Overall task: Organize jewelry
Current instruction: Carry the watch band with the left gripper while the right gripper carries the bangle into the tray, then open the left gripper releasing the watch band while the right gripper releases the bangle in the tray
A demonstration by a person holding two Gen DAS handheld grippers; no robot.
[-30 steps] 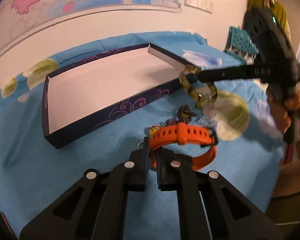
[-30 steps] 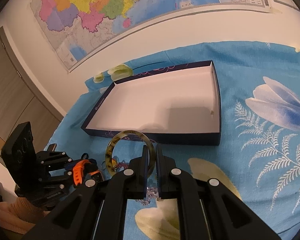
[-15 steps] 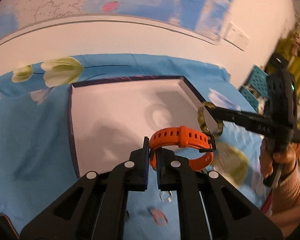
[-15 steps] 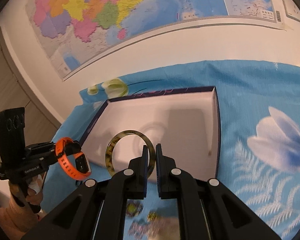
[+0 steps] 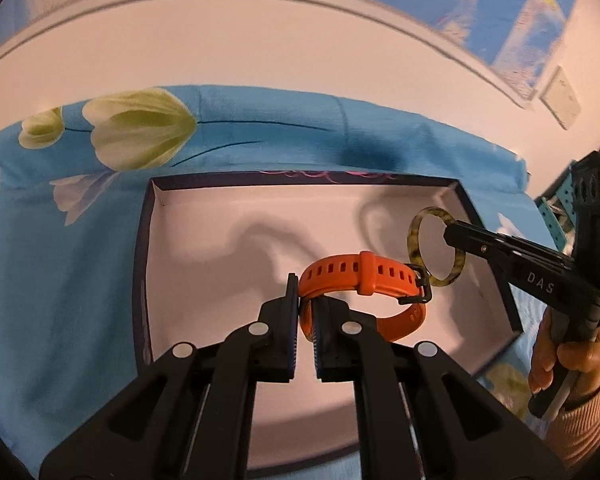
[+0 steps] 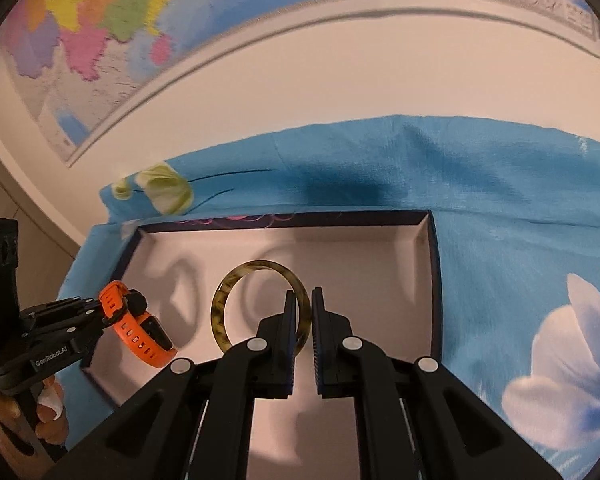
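Above the shallow dark-blue cardboard box with a pale lining (image 5: 452, 196), both grippers hang with loads. The left gripper (image 5: 306, 300) has its 2 fingers closed on the strap of an orange rubber wristwatch (image 5: 360, 276), held over the box floor. To its right, the right gripper (image 6: 300, 308) pinches the rim of a mottled yellow-brown tortoiseshell bangle (image 6: 224, 300), also over the lining. The box rests on a blue flower-printed cloth (image 6: 500, 240).

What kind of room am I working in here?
Probably a bedroom at home: a blue floral bedsheet covers the surface, a wall map hangs behind it, and a light switch plate sits beside that.
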